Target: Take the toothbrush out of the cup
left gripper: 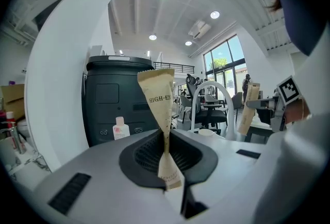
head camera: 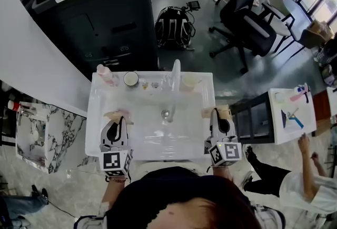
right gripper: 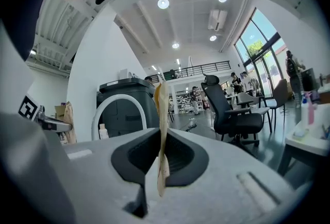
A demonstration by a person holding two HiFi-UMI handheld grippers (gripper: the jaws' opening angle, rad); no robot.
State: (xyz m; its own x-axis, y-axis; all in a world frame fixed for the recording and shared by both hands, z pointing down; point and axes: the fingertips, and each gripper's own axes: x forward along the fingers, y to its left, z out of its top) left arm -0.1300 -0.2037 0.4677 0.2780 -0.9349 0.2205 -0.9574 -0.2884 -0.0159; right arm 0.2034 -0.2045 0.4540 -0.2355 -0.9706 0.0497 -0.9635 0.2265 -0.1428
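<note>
I stand over a white sink [head camera: 97, 133] with a curved faucet [head camera: 174, 83]. My left gripper [head camera: 120, 121] is shut on a tan paper packet [head camera: 117, 115]; in the left gripper view the packet [left gripper: 160, 99] stands up from the closed jaws of the left gripper [left gripper: 166, 140]. My right gripper [head camera: 217, 116] is shut on a second tan packet [head camera: 224, 111], seen edge-on [right gripper: 162, 115] in the right gripper view, rising from the right gripper [right gripper: 161, 151]. A pale cup [head camera: 190, 82] sits on the sink's back ledge. No toothbrush shows.
A pink-capped bottle [head camera: 105, 74] and a round dark-rimmed jar [head camera: 130, 79] stand on the back ledge. Behind the sink are a black printer [head camera: 100, 7], a backpack [head camera: 172, 25] and an office chair [head camera: 247, 7]. A person [head camera: 295, 180] sits by a white side table [head camera: 292, 115] at right.
</note>
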